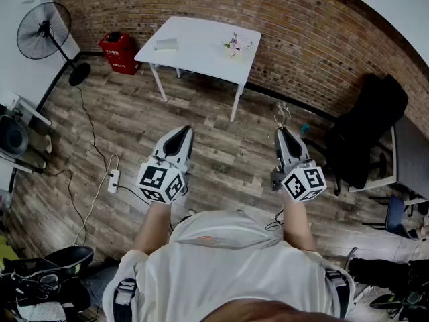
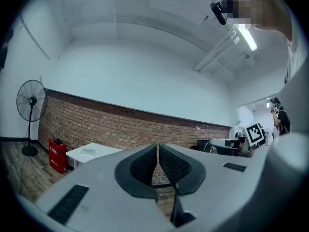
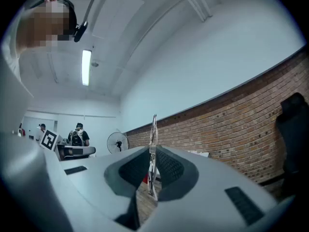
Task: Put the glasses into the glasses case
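Note:
My right gripper [image 1: 283, 133] is shut on thin wire-framed glasses [image 1: 281, 115], which stick out past its tips. In the right gripper view the glasses [image 3: 153, 140] stand on edge, pinched between the dark pads [image 3: 166, 167]. My left gripper [image 1: 180, 134] is held level beside it with the jaws together and nothing in them; its pads [image 2: 144, 164] meet at the tips. A pale oblong case [image 1: 166, 44] lies on the white table [image 1: 201, 59] well ahead of both grippers, with bare wooden floor in between.
A small flower pot [image 1: 234, 45] stands on the table's right part. A red box [image 1: 118, 52] and a standing fan [image 1: 45, 35] are to the table's left. A black chair [image 1: 367, 131] is at the right, a power strip [image 1: 112, 180] and cables at the left.

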`<state>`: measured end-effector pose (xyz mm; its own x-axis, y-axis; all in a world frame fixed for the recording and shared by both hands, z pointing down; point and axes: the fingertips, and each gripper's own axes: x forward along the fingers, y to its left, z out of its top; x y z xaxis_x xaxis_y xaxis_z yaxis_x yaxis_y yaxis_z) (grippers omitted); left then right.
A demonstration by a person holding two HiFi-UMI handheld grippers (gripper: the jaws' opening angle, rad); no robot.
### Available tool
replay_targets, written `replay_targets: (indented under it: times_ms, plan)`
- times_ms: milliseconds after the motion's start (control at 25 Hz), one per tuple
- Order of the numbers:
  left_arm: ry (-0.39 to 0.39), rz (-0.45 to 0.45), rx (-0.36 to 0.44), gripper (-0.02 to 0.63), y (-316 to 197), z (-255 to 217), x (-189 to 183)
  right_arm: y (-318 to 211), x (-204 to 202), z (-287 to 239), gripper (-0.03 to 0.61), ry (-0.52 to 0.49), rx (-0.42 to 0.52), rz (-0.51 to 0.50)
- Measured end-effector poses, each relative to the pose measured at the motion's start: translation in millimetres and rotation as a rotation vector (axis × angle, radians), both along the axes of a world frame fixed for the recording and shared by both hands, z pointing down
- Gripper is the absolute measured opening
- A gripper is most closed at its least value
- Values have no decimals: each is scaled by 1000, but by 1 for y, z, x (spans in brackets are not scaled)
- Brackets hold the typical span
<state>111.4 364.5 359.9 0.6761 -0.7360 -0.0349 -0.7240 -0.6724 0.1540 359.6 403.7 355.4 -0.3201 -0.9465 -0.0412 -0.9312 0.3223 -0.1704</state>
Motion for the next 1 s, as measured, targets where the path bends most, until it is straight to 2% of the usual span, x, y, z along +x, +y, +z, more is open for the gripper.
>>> replay_targets:
  times_ms: [520,1000]
  plan:
    - [-4,5,-4,26,-3,2,-9,-1,-8,0,89,17,2,19]
    - [3,1,-21,26,6,19,-55,6,-51,11,91,9,6,5]
